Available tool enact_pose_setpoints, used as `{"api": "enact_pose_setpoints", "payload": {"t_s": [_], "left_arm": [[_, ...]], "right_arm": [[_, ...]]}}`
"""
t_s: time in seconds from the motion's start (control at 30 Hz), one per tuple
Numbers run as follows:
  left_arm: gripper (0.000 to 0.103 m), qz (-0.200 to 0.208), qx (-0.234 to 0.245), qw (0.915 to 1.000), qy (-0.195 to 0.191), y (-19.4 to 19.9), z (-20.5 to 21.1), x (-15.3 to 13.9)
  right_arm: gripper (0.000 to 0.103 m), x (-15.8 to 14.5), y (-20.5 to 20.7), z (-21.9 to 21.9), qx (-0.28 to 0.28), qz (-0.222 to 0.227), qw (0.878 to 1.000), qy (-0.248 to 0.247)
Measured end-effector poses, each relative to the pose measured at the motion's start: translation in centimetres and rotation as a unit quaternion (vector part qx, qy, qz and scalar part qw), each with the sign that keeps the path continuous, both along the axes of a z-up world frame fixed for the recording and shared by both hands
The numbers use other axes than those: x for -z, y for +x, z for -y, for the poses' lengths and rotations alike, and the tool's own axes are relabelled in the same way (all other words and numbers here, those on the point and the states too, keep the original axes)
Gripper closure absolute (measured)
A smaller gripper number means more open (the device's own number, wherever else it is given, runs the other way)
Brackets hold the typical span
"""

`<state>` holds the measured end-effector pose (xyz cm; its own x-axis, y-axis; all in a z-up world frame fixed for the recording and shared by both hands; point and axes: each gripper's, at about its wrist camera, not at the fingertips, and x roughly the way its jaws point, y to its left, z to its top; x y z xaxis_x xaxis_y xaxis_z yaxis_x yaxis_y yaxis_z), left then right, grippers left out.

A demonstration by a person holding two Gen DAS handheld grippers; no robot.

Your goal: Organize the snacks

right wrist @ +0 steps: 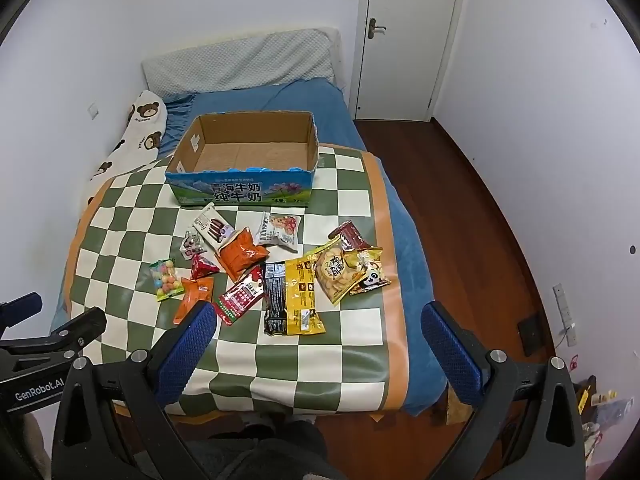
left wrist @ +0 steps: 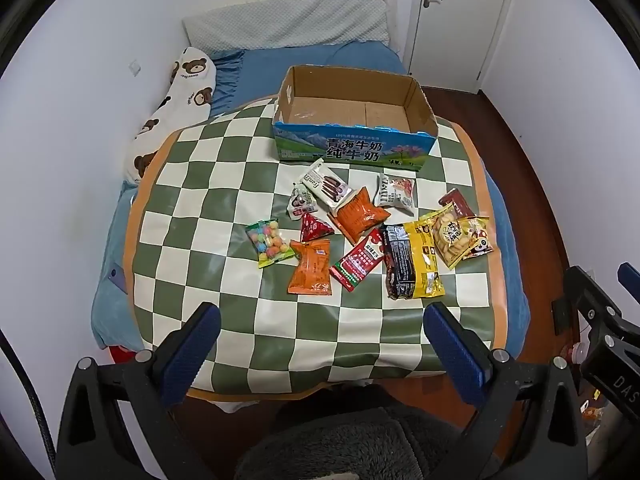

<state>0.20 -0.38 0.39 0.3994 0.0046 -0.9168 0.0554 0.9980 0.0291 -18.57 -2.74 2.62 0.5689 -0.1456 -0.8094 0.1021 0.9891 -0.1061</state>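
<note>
Both the left hand-held gripper point(left wrist: 322, 320) and right hand-held gripper point(right wrist: 318, 320) gaped wide and empty above scattered colourful foil snack packets point(left wrist: 360, 232), with an empty open cardboard milk box point(left wrist: 354, 148) at twelve o'clock on the green-and-cream checkered mat point(left wrist: 224, 216).

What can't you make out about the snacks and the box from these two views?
- Dark red packet, both views: lower part covered by the cookie bag.
- Panda packet: partly under that same bag.
- Box floor near its front wall: hidden by that wall.
- Small print on the black packet: too small to read.
</note>
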Motion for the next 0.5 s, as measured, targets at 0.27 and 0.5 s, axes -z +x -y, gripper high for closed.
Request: {"api": "enact_pose_setpoints", "payload": {"t_s": [0.27,0.5], "left_arm": [[0.000,-0.003,0.001,1.0000,-0.002,-0.1,-0.7,-0.5],[0.000,-0.002,0.004,1.0000,-0.003,-0.7,-1.0,-0.5]], "right_arm": [[0.000,0.1,-0.6,-0.7,-0.002,-0.001,1.000,0.000],[0.000,0.2,-0.6,-0.7,-0.001,-0.002,1.000,-0.001]]}}
